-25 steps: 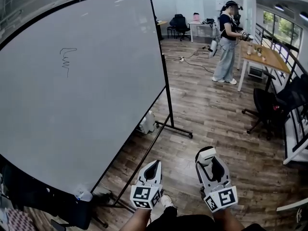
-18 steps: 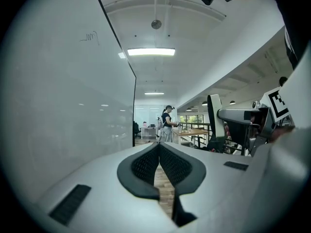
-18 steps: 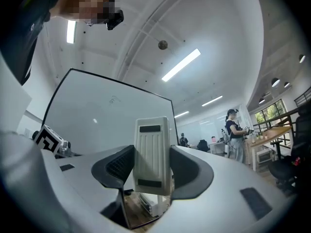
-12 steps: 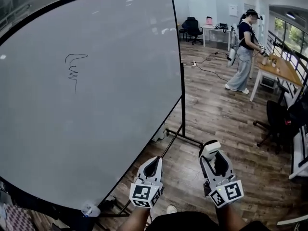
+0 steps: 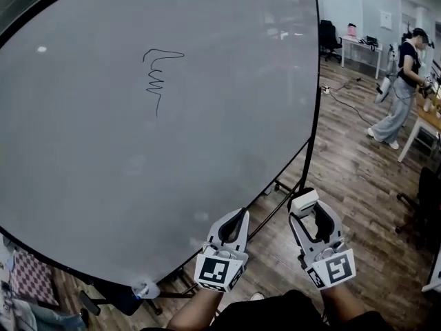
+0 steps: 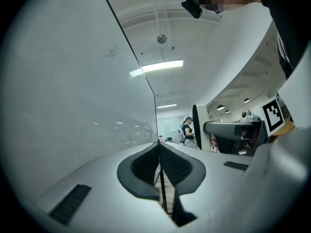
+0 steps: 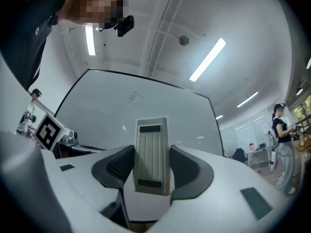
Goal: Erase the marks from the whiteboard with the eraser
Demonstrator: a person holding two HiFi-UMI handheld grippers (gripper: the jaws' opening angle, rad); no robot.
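Note:
A large whiteboard [image 5: 103, 171] on a wheeled stand fills the left of the head view. A black squiggle mark [image 5: 158, 74] sits high on it; the mark [image 7: 132, 97] is small and faint in the right gripper view, and the mark [image 6: 112, 52] also shows in the left gripper view. My right gripper [image 5: 308, 209] is shut on a white ribbed eraser [image 7: 152, 154], whose top [image 5: 304, 202] pokes above the jaws. My left gripper [image 5: 238, 219] is shut with nothing in it, its pads [image 6: 146, 166] pressed together. Both hang low, below and to the right of the mark.
The board's black frame post [image 5: 315, 109] and stand feet [image 5: 286, 188] run down to the wooden floor. A person [image 5: 400, 95] stands at the far right by a wooden table [image 5: 431, 119]. Desks and a chair [image 5: 329, 40] line the back. A chequered cloth [image 5: 31, 281] lies at bottom left.
My view has swung left and nearer the board, so the squiggle now sits further right and larger. Both grippers have risen slightly toward the board. The right one still holds the eraser.

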